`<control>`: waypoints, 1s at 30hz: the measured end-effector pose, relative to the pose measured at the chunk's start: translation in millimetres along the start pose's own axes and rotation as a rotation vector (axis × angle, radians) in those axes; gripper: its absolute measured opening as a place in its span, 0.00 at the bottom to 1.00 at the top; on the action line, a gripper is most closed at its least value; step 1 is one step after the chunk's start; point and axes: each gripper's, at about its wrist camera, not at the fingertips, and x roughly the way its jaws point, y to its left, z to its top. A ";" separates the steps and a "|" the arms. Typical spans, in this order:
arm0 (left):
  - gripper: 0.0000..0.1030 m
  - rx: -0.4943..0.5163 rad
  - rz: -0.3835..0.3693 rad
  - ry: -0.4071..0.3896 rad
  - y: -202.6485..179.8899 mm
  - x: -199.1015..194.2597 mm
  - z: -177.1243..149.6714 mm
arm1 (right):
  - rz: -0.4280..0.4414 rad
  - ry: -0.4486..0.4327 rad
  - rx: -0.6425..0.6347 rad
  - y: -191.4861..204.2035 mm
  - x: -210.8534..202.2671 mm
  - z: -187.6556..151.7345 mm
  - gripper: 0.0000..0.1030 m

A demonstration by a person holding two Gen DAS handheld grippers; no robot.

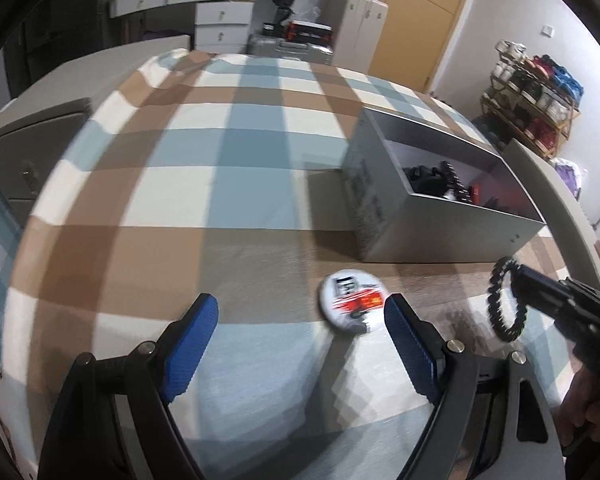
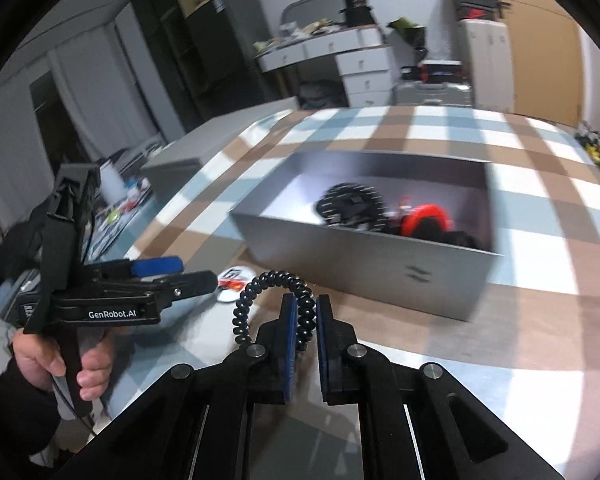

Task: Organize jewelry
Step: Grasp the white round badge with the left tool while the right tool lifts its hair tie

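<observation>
A: What sits left of the open grey cardboard box (image 2: 384,268)?
B: The left gripper (image 1: 300,312), fingers spread wide over a round white printed badge (image 1: 350,307).
A: And nearer the box?
B: The right gripper (image 2: 305,316) pinches a black beaded bracelet (image 2: 274,300), held above the checked cloth (image 1: 188,184).

The left gripper (image 1: 300,316) was held with its two blue-padded fingers (image 1: 192,344) spread wide apart and nothing between them. In the right wrist view the same left gripper (image 2: 196,274) pointed rightward, its pistol-style handle gripped from below by the person's left hand (image 2: 60,364). The right gripper (image 2: 304,320) had its fingers drawn close together, clamped on a black beaded bracelet (image 2: 276,304). In the left wrist view the right gripper (image 1: 518,278) entered from the right edge, with the right hand (image 1: 584,412) partly visible on its handle.
</observation>
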 end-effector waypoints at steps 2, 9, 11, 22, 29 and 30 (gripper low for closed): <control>0.80 0.028 -0.007 0.013 -7.3 5.9 1.6 | -0.011 -0.028 0.026 -10.5 -10.9 -0.1 0.09; 0.80 0.135 0.039 0.022 -29.4 18.0 4.9 | -0.025 -0.077 0.047 -21.1 -26.7 -0.9 0.09; 0.78 0.168 0.068 0.024 -33.3 20.9 4.3 | -0.017 -0.080 0.044 -20.7 -27.1 -1.4 0.09; 0.36 0.216 0.046 0.008 -36.4 10.3 -2.7 | 0.006 -0.105 0.053 -22.9 -30.6 -1.1 0.09; 0.36 0.126 -0.024 -0.099 -33.4 -29.3 10.2 | 0.038 -0.143 0.086 -27.2 -39.4 8.6 0.09; 0.36 0.118 -0.038 -0.117 -34.3 -34.5 15.5 | 0.042 -0.153 0.093 -28.6 -40.8 11.4 0.09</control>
